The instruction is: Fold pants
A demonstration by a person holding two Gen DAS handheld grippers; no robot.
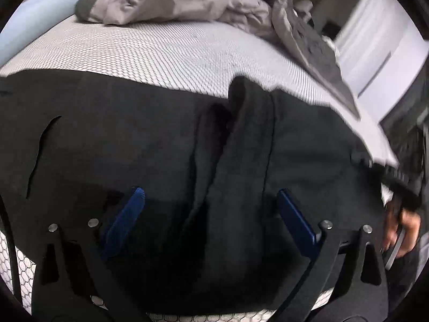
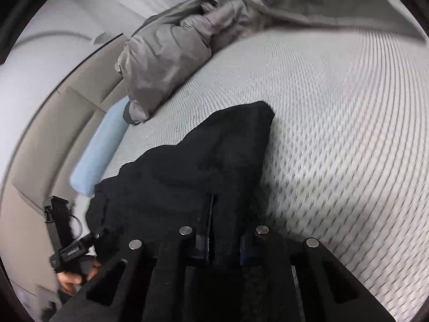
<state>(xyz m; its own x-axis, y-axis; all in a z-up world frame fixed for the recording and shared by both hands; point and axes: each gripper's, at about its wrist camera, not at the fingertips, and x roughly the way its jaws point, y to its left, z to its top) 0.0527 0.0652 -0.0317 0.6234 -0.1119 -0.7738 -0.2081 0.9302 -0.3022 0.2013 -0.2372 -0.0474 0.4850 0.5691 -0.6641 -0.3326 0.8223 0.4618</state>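
Black pants (image 1: 150, 139) lying spread across lower half of left wrist view, on white honeycomb-patterned mattress (image 1: 174, 53); thick lengthwise fold ridge running up centre of frame. Left gripper (image 1: 211, 212) hovering over the cloth with blue-padded fingers (image 1: 126, 220) standing wide apart, nothing pinched between them (cloth only lying below). Right gripper (image 2: 224, 244) sitting at bottom centre of right wrist view, jaws drawn nearly together and clamping a bunched edge of the pants (image 2: 203, 166), black fabric passing between the pads and tenting up toward frame centre.

Handling, judged: soft, limp, matte knit or fleece-like cloth, light, not slippery, not fragile; draping and creasing wherever lifted, so sagging between grip points. Best taken at a hem, waistband or outer fold edge, pinching all layers together; middle of a panel only bunching up. Narrow slit at left of left wrist view looking like a pocket opening, cannot say for sure.

Surroundings: crumpled grey duvet (image 1: 171, 2) heaped at top of frame, puffy and shiny-ish; pale blue rounded pillow-like thing (image 2: 99, 150) at left of right wrist view, beside bed edge. Hand (image 1: 402, 230) partly showing at lower right of left wrist view, blurred.
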